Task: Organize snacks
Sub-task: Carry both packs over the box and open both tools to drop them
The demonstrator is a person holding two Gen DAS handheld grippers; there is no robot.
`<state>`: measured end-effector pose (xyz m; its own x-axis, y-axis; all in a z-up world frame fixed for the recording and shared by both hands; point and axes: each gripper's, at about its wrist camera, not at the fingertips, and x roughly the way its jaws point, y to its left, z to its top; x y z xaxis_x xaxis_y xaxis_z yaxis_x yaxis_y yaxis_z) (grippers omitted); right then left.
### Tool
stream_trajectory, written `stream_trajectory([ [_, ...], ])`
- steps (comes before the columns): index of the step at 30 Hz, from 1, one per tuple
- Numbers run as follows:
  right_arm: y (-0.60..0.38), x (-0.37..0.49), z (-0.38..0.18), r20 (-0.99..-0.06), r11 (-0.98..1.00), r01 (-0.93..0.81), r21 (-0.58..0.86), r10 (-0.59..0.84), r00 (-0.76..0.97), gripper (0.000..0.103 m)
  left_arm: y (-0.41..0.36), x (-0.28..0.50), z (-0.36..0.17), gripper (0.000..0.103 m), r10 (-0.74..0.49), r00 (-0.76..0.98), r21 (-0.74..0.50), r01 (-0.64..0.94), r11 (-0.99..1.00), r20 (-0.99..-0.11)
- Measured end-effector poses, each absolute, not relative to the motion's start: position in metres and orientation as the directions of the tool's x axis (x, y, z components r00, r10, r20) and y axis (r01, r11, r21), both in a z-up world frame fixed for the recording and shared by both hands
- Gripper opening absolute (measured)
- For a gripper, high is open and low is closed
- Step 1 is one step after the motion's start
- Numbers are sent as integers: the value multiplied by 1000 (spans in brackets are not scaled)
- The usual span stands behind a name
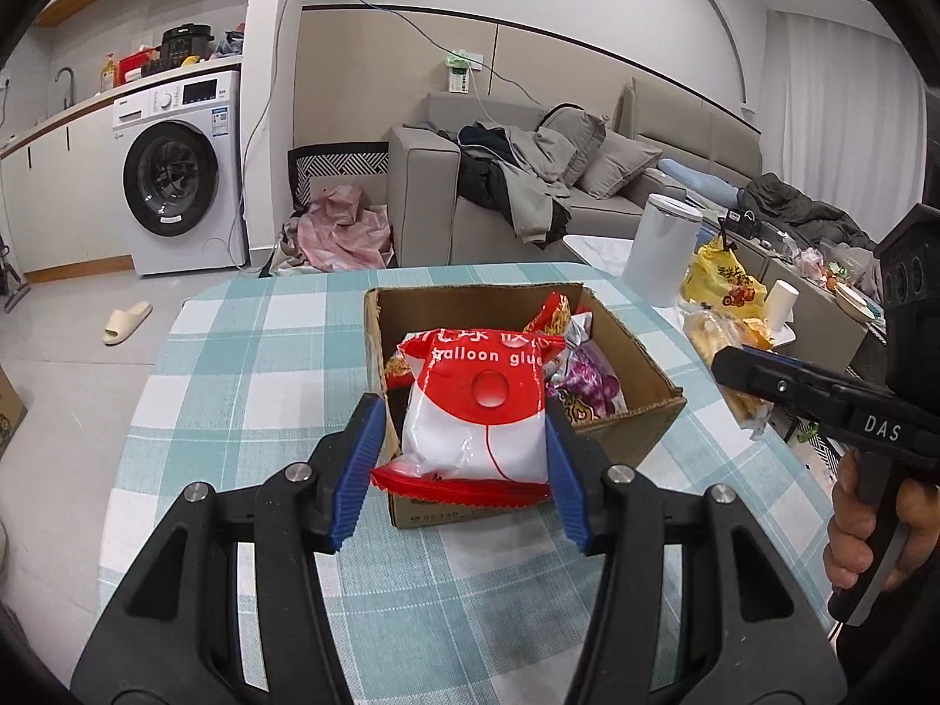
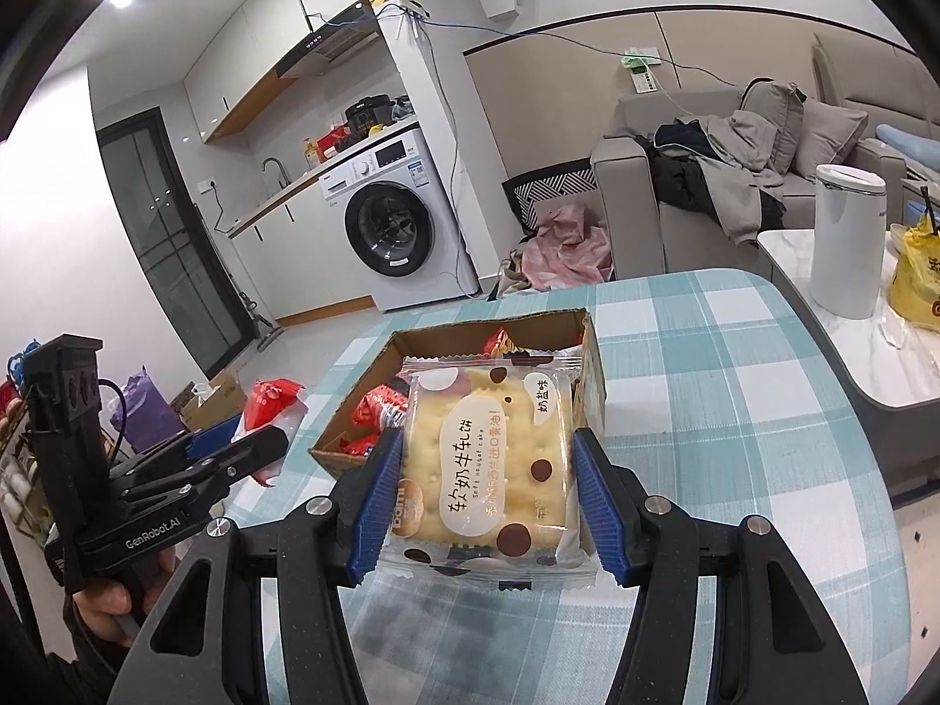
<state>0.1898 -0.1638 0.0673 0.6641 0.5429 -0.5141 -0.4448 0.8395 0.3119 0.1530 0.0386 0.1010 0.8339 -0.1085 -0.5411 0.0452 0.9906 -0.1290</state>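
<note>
The left gripper (image 1: 467,440) is closed on a red and white bag (image 1: 476,411), with one blue pad (image 1: 358,470) pressed to each side of it. The bag reads "balloon glue" on its red upper part. It hangs over the near edge of the box (image 1: 646,435), so its top end is above the box and its crimped red bottom end is above the near wall.

The right gripper (image 2: 484,499) is closed on a clear pack (image 2: 487,464) of square crackers with brown dots and a white label. Its blue pads (image 2: 593,505) hold the two side edges of the pack. The pack is just in front of the box (image 2: 593,364) and partly above its near right corner.

The box is open cardboard and stands on the table (image 1: 235,364), which has a teal and white checked cloth. Inside the box lie some snacks (image 1: 581,376): red wrappers and a purple one. In the right wrist view more red packs (image 2: 376,411) show in the box.

In the left wrist view the right gripper comes in from the right with its pack, yellow there, and a hand (image 1: 863,529) grips its handle. A white canister (image 1: 661,247) and a yellow bag (image 1: 725,276) stand beyond the table. A washing machine (image 1: 182,176) and a grey sofa (image 1: 587,176) are in the background.
</note>
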Motion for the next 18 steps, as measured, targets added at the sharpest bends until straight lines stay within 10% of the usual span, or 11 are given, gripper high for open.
stream_trajectory([
  [18, -133, 239, 59, -532, 838, -445, 315, 544, 649, 58, 32, 215, 101, 50, -94, 826, -101, 45, 994, -556],
])
